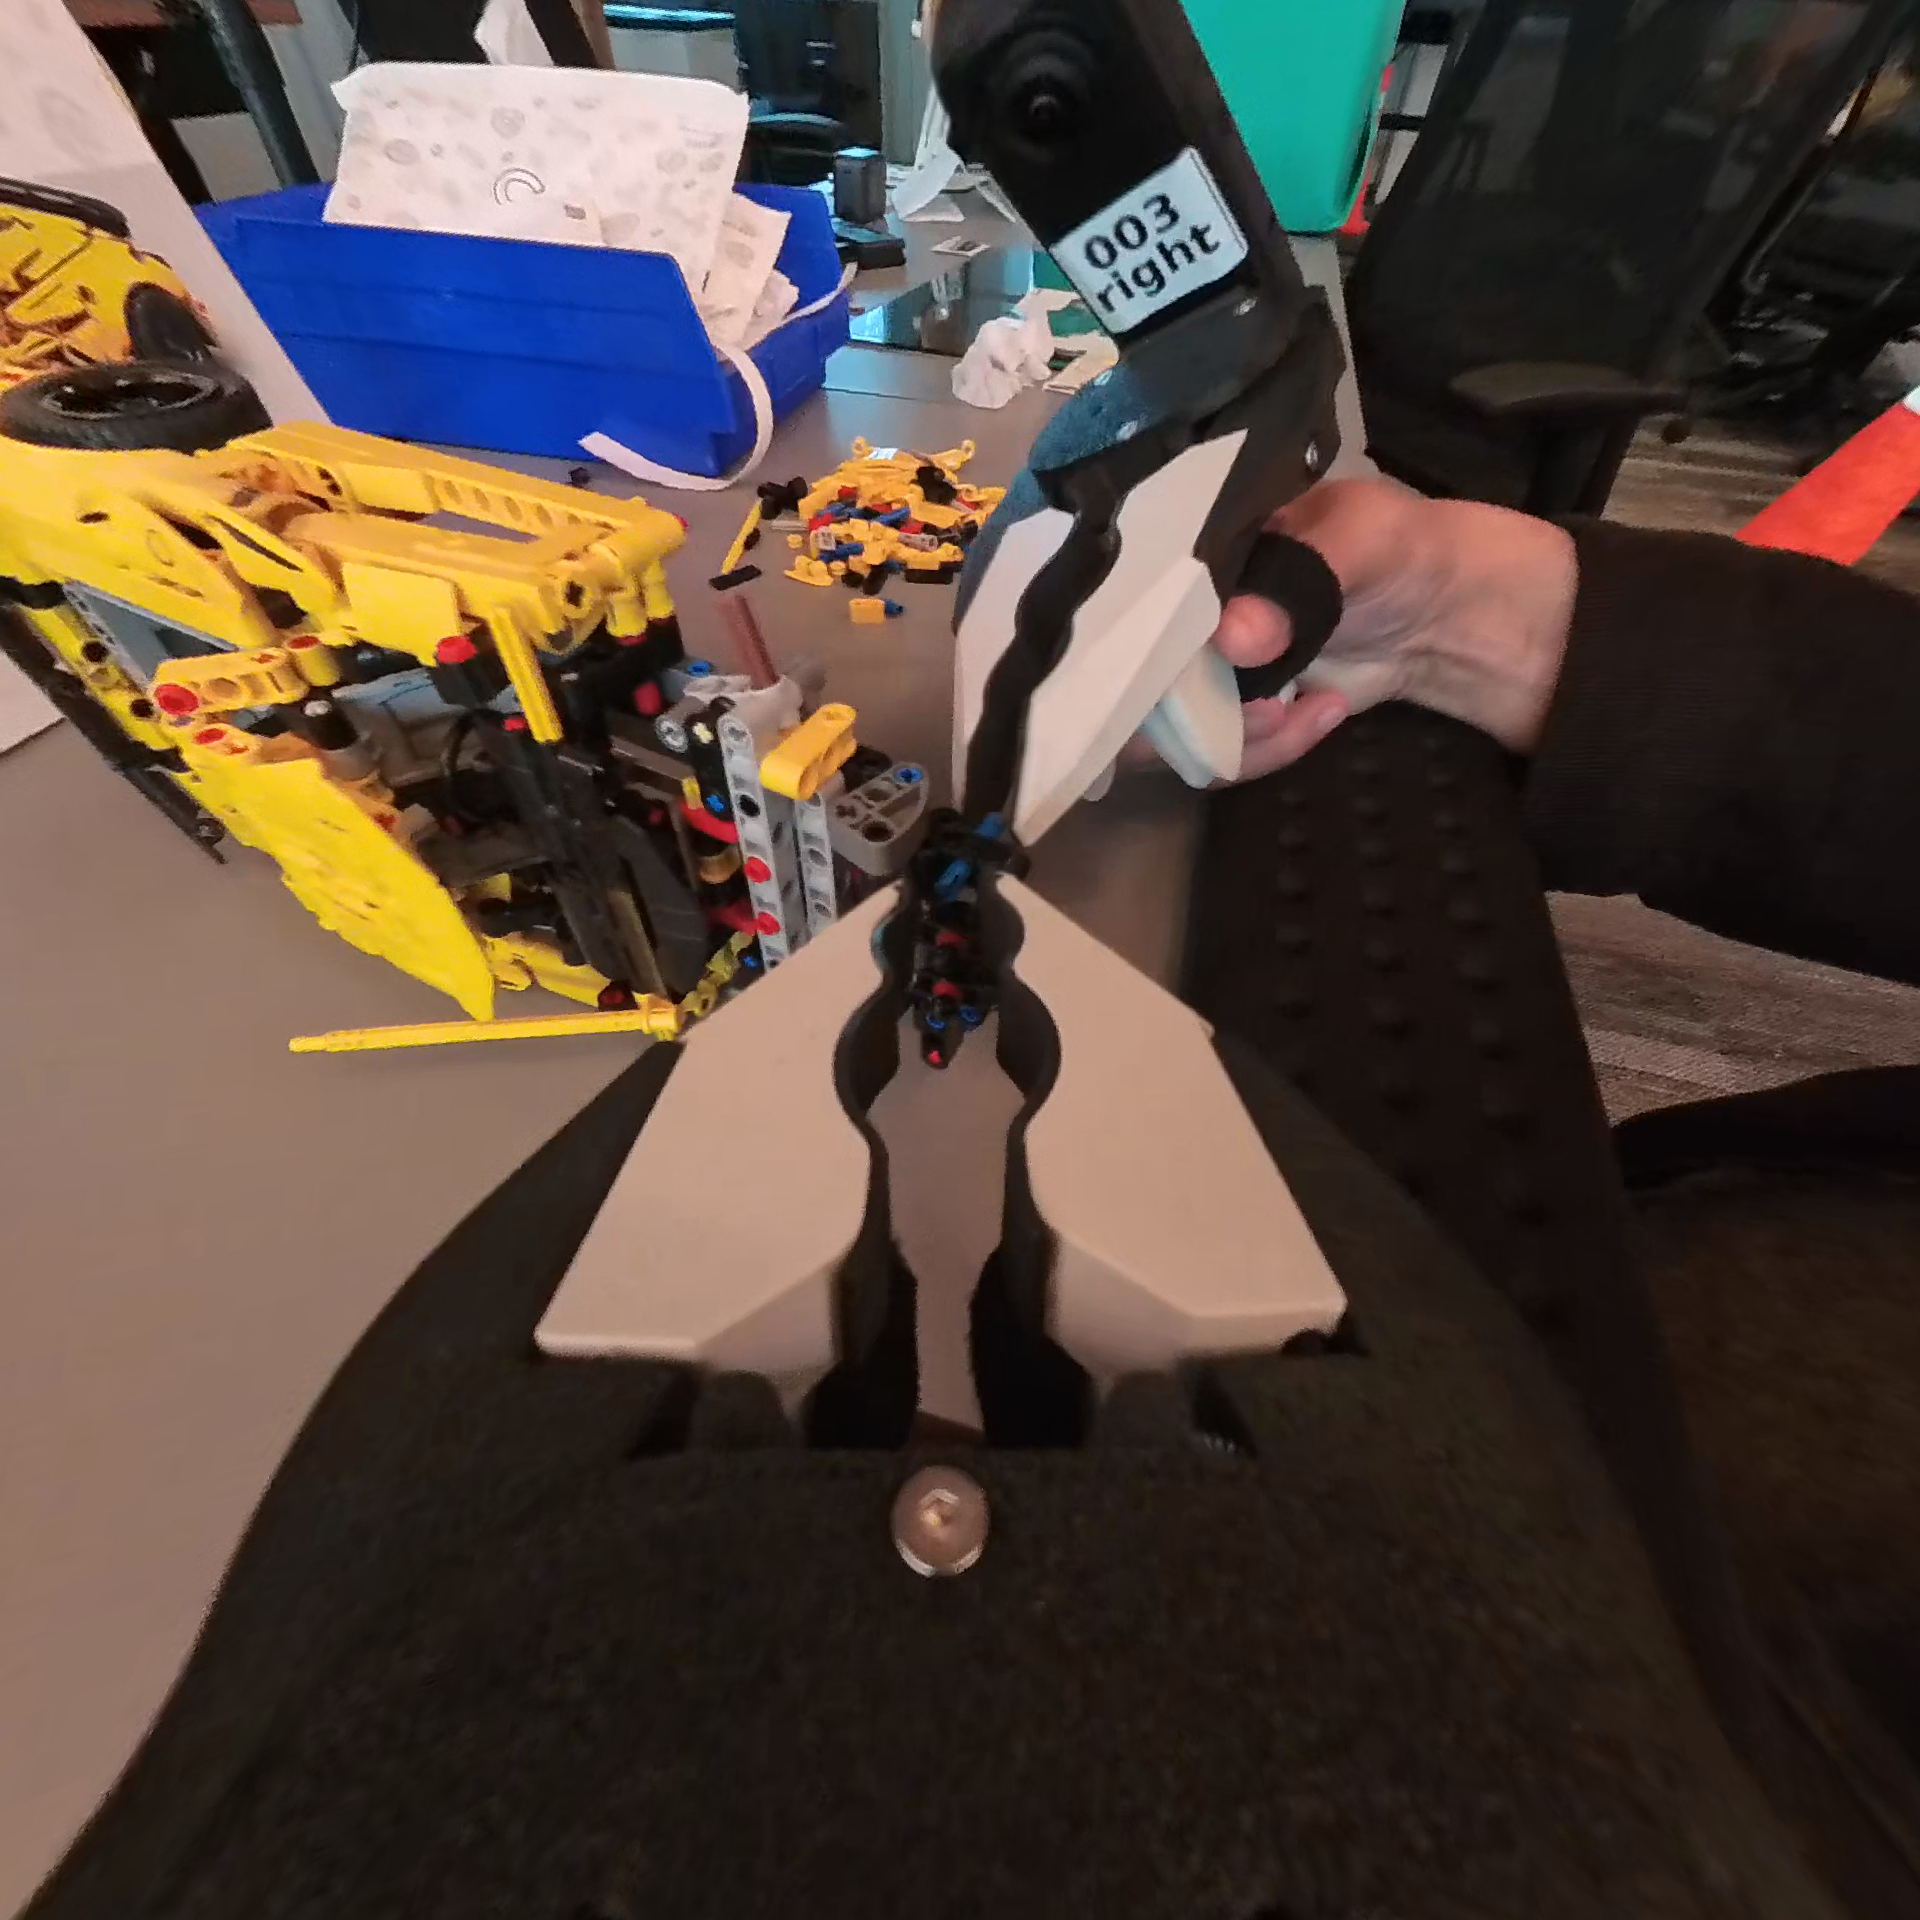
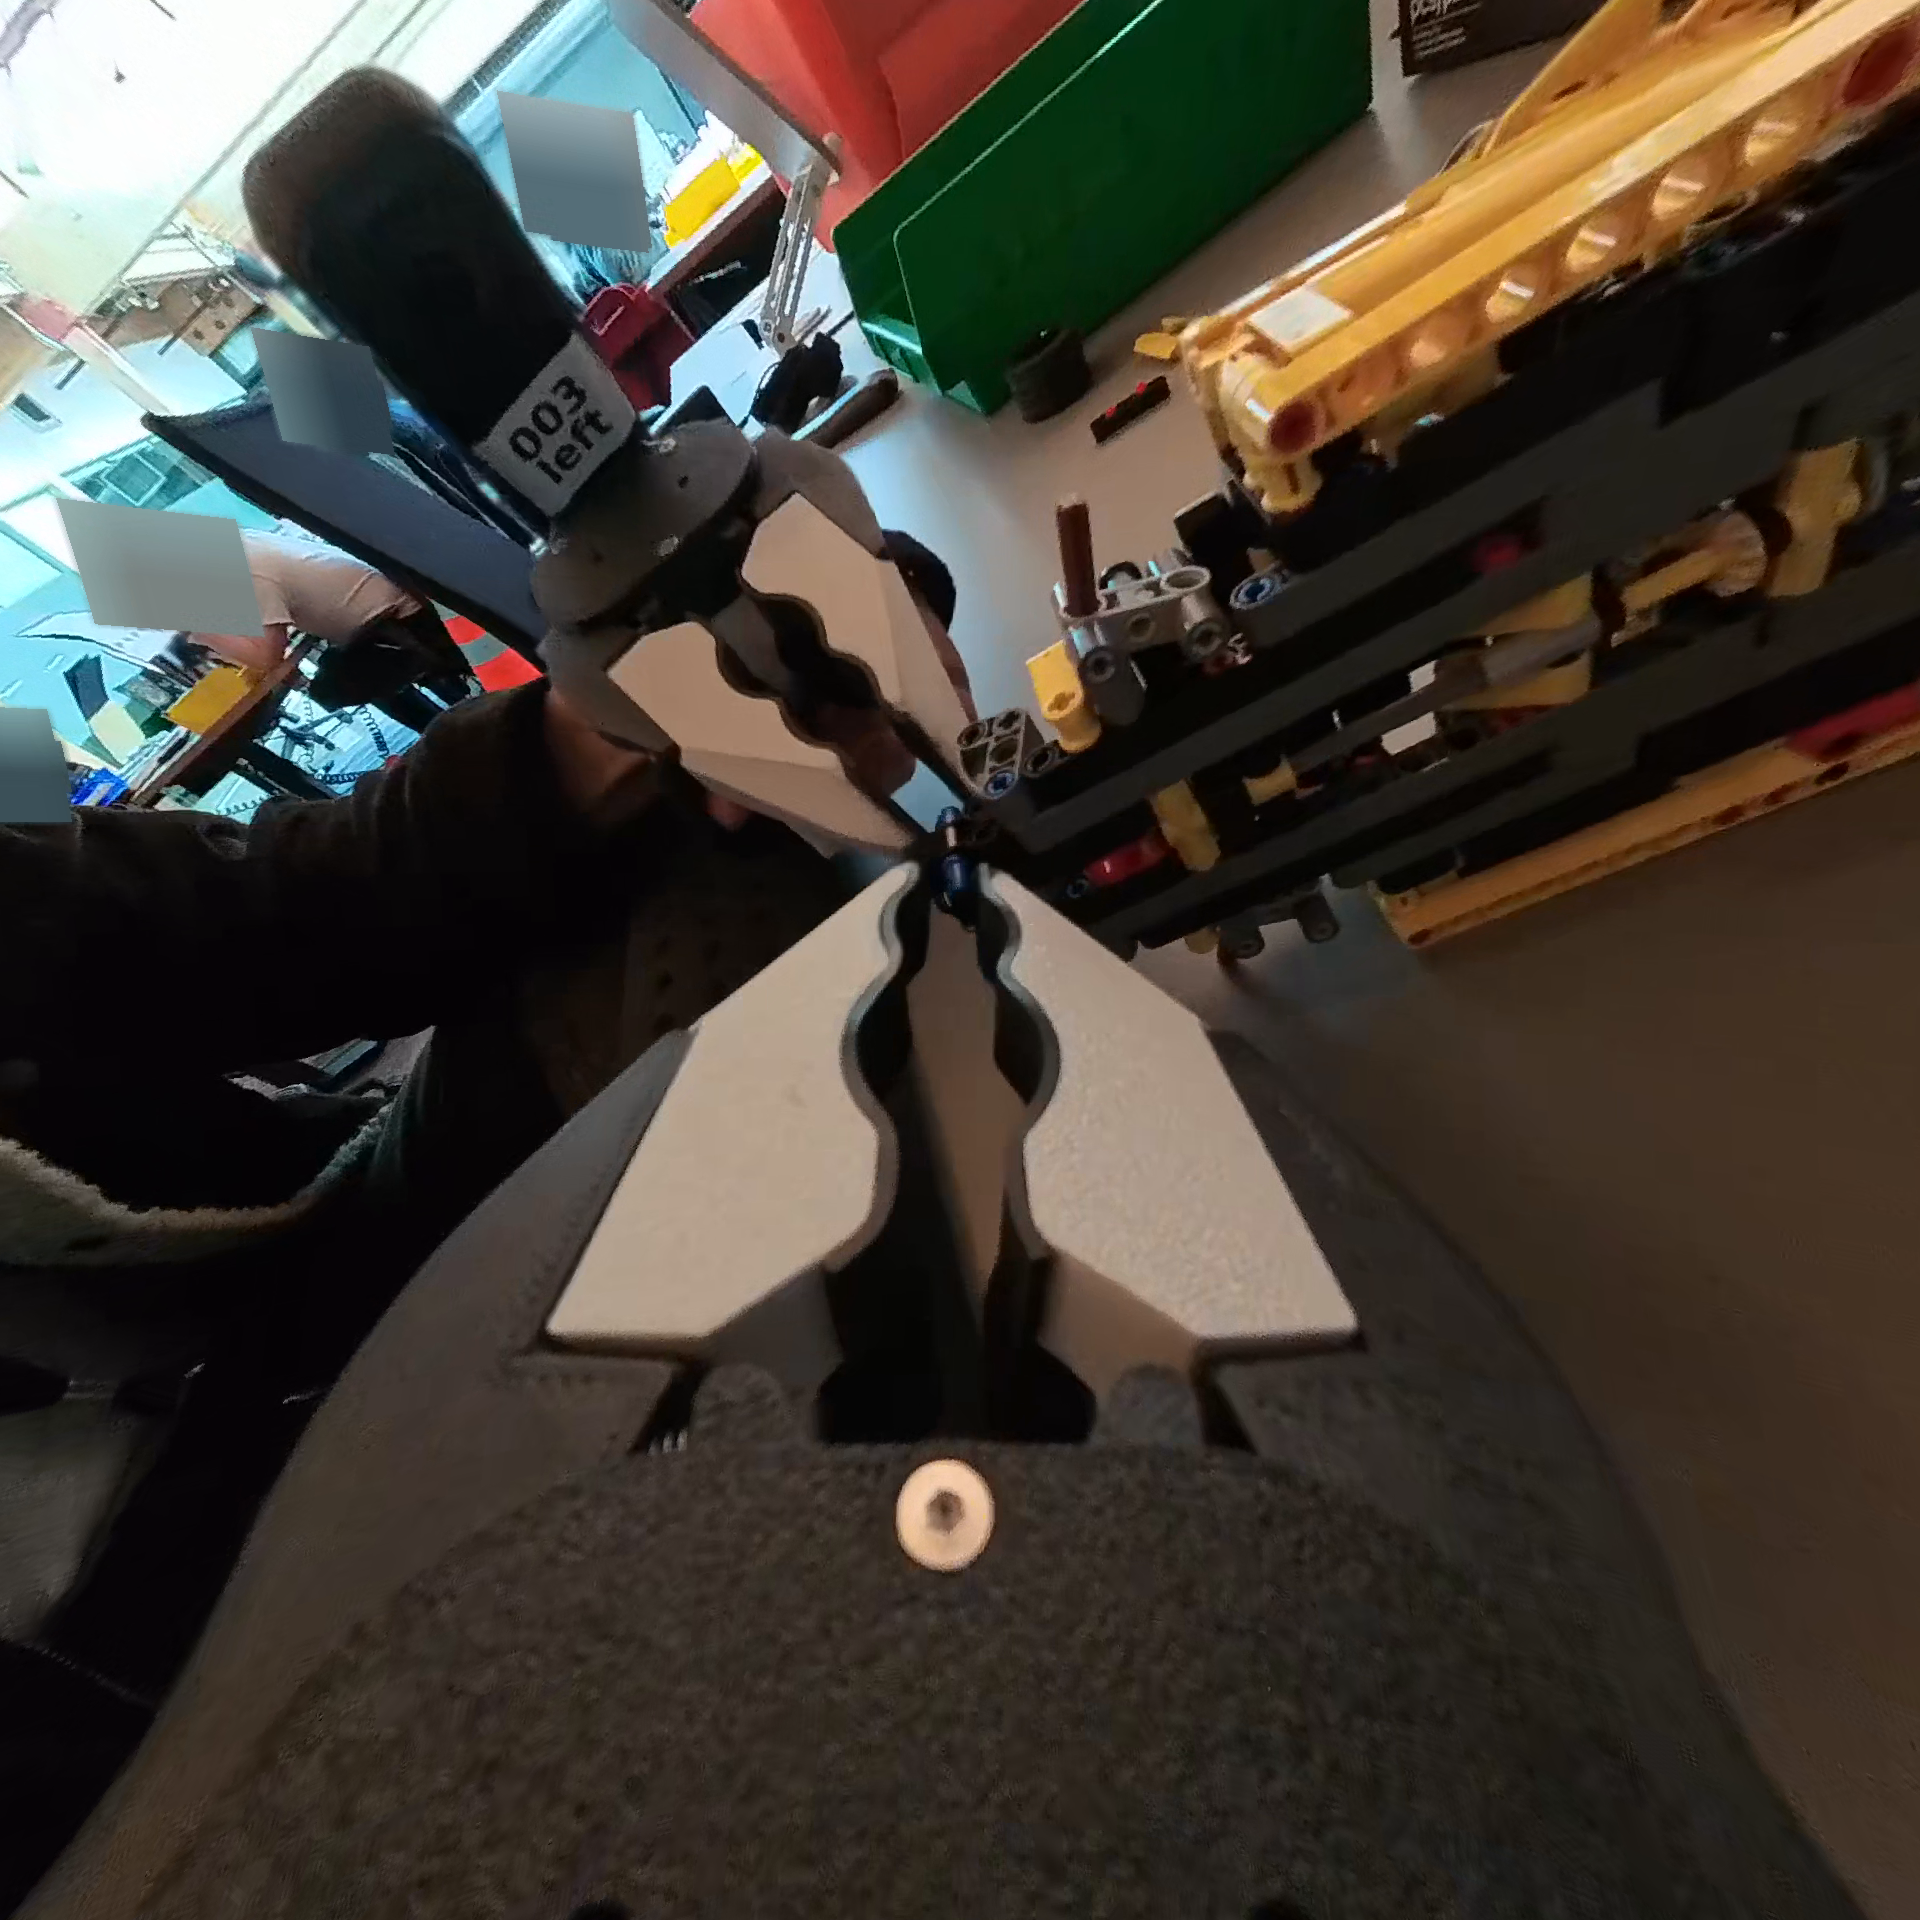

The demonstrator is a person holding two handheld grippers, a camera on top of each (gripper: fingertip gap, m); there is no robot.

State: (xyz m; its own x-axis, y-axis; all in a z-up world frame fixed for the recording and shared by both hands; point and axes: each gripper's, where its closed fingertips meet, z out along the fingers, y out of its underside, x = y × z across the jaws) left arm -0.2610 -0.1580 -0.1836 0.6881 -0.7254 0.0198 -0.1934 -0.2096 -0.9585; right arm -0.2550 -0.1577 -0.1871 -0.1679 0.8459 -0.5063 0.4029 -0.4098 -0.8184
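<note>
My left gripper (image 1: 951, 899) is shut on a short black beam (image 1: 943, 987) studded with blue and red pins, held above the table. My right gripper (image 1: 992, 831) comes down from the upper right, held by a hand, and is shut on a blue pin (image 1: 987, 828) at the beam's far end. In the right wrist view my right gripper (image 2: 951, 883) pinches that blue pin (image 2: 954, 871), and the left gripper (image 2: 930, 831) meets it tip to tip. A yellow model car (image 1: 364, 675) lies on its side just left of the tips and also shows in the right wrist view (image 2: 1507, 520).
A blue bin (image 1: 520, 332) with paper bags stands behind the car. A pile of loose small pieces (image 1: 883, 520) lies on the grey table (image 1: 208, 1143). A yellow axle (image 1: 488, 1031) sticks out below the car. A green bin (image 2: 1091, 187) and a black tyre (image 2: 1049, 379) sit farther off. Both grippers' tips are close together, under 4 cm apart.
</note>
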